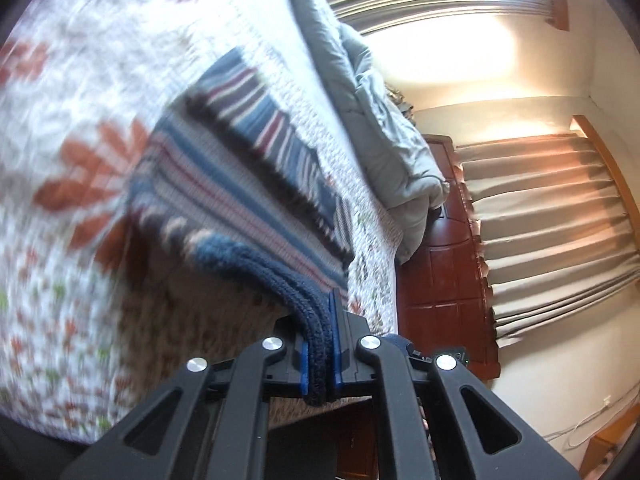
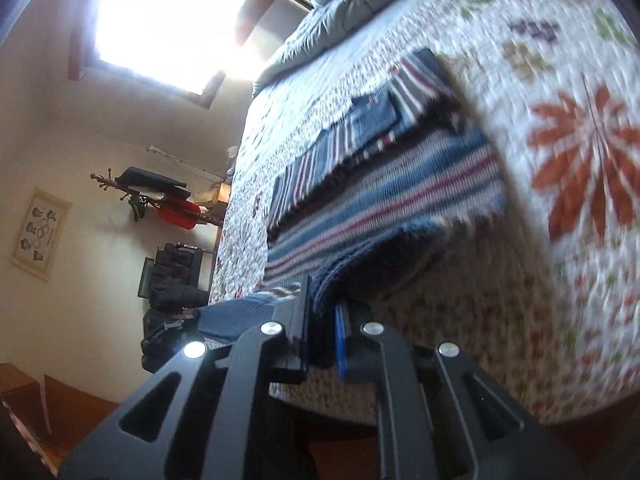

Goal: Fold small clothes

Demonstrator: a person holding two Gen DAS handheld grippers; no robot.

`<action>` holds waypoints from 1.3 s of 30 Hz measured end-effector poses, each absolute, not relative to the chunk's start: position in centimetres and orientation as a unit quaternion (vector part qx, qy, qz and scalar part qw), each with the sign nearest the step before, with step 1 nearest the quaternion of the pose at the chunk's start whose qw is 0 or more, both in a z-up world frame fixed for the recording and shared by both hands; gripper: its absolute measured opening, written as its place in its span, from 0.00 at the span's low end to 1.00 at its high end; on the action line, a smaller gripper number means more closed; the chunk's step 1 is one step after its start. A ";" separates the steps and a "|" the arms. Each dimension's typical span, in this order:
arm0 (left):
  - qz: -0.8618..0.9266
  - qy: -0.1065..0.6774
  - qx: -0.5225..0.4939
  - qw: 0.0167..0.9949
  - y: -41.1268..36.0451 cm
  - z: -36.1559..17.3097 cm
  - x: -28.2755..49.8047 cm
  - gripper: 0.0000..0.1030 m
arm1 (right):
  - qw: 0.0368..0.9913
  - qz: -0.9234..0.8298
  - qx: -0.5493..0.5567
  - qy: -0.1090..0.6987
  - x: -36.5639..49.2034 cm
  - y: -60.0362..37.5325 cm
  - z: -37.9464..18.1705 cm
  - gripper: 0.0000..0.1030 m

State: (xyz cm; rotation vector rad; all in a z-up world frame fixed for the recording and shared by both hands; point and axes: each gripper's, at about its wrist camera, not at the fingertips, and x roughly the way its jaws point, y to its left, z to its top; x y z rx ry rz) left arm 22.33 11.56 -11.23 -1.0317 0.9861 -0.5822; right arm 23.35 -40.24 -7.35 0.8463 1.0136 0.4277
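A small knitted striped sweater (image 1: 224,200) in blue, white and red, with a dark navy ribbed hem, lies on the flowered quilt (image 1: 72,92) of a bed. Its near hem is lifted off the quilt. My left gripper (image 1: 322,344) is shut on the navy hem at one corner. My right gripper (image 2: 322,324) is shut on the navy hem at the other corner, with the sweater (image 2: 380,196) stretching away from it. The far part, with sleeves folded across, still rests on the quilt (image 2: 560,80).
A grey rumpled duvet (image 1: 384,128) lies at the bed's far end. A wooden bed frame (image 1: 440,260) and beige curtains (image 1: 552,216) stand beside it. A bright window (image 2: 168,12), a coat rack (image 2: 160,196) and dark bags (image 2: 172,280) are along the wall.
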 end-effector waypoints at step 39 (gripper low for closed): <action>-0.208 0.527 -0.437 0.699 10.1 -18.4 49.5 0.68 | 0.733 0.154 0.361 0.555 50.8 -44.1 -16.2 0.60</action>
